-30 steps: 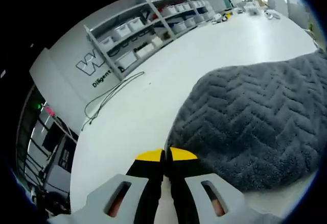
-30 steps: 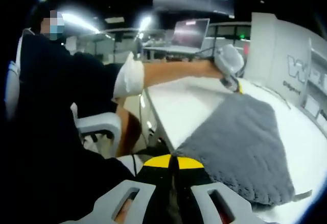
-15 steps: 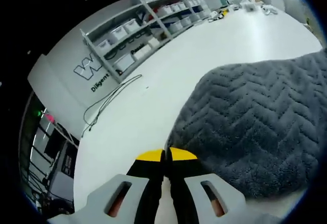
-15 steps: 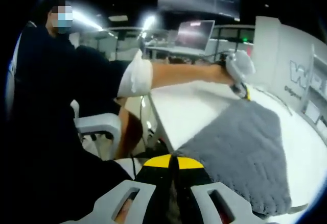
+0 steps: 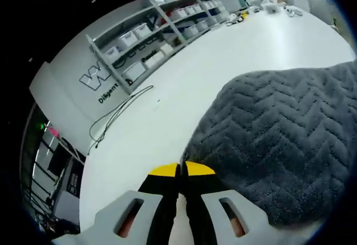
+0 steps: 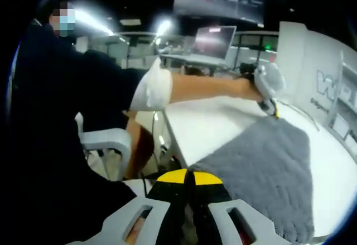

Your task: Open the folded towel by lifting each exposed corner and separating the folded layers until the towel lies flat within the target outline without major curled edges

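- On the white table [image 5: 184, 83] we have the grey towel [image 5: 279, 139] stretched between our two grippers, one corner at each.
- Our left gripper [image 5: 179, 171] has its yellow-tipped jaws pressed together, and the towel's corner runs right up to them. We judge that it is pinching that corner, though the fabric between the jaws is hidden.
- Our right gripper [image 6: 188, 173] looks the same from its own view: jaws together at the near corner of the towel [image 6: 262, 172]. The left gripper [image 6: 269, 86] shows at the far corner, held by an outstretched arm [image 6: 206, 86].
- We see no target outline in either view, so we cannot tell whether the towel sits inside it.
- We also cannot tell whether any folded layers remain, since most of the cloth runs out of view.
- Risk: if we pull the corners apart too hard, the thick pile could slip out of a shallow pinch and the corner would flop back.
- Risk: if we let go while the cloth is lifted, the edges could curl under as they land.
- Risk: the near corner hangs by the table's edge beside the white chair [image 6: 106, 142], so dragging it our way could pull the towel off the table.
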### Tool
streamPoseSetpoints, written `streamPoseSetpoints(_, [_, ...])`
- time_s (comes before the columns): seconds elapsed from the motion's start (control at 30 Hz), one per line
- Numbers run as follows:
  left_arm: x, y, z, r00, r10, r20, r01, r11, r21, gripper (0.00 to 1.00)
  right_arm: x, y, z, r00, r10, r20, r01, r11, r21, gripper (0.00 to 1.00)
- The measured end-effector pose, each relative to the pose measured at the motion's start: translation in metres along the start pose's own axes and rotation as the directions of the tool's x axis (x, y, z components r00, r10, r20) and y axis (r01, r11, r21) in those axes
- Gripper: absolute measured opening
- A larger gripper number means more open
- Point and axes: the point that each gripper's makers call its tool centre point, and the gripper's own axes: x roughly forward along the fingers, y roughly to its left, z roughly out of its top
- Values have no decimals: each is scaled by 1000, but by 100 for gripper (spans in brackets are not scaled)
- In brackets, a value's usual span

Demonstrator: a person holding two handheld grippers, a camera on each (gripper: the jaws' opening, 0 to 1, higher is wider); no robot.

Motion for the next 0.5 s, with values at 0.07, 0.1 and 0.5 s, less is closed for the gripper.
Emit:
streamPoseSetpoints(0.07, [1, -1, 2, 1000, 0, 1, 0, 1000, 6, 2, 0, 1, 2, 1000, -1, 10, 1, 1000, 2, 0])
streamPoseSetpoints(0.1, [1, -2, 2, 1000, 1, 2, -1, 1000, 6, 2, 0, 1, 3, 1000, 0, 13, 0, 1000, 4, 0])
streamPoseSetpoints(0.5, [4, -8, 8, 1000, -13, 25, 14, 999, -33, 2, 6, -1, 8, 999, 11, 44, -12, 1000, 24, 0])
